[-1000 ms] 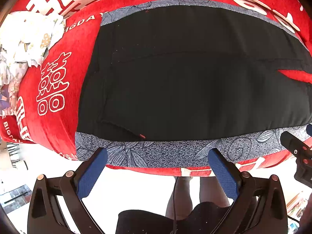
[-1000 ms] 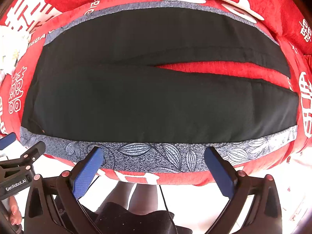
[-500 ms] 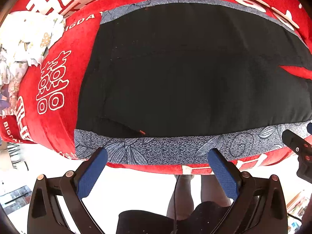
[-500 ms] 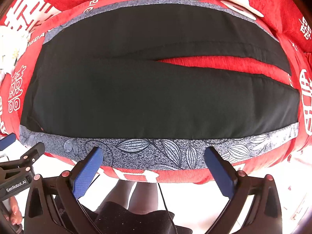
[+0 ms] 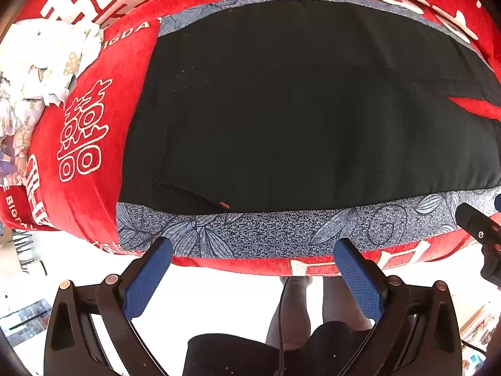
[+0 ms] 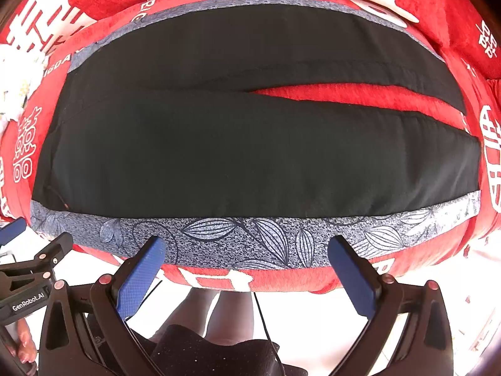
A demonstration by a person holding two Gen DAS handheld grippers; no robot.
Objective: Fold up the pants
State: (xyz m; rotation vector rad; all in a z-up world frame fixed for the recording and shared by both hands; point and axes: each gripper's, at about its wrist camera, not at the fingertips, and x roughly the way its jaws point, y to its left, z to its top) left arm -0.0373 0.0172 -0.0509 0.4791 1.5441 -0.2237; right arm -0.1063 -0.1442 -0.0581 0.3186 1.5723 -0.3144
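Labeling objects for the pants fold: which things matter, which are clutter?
Job:
black pants, spread flat
left gripper, open
right gripper, open
grey leaf-print cloth beneath

Clutter:
red blanket
crumpled floral fabric, off to the left

I see open air under both grippers along the near edge of the bed (image 6: 219, 277), so either can come in from the front unhindered. My left gripper (image 5: 253, 277) and right gripper (image 6: 245, 274), both spread wide, hang just off that edge. The black pants (image 6: 219, 156) cover most of the top; a blue-grey leaf-print strip (image 6: 250, 238) stays bare along the near edge. A crumpled pale floral cloth (image 5: 37, 72) crowds the far-left corner. The right gripper's tip (image 5: 479, 232) closes the left one's right flank.
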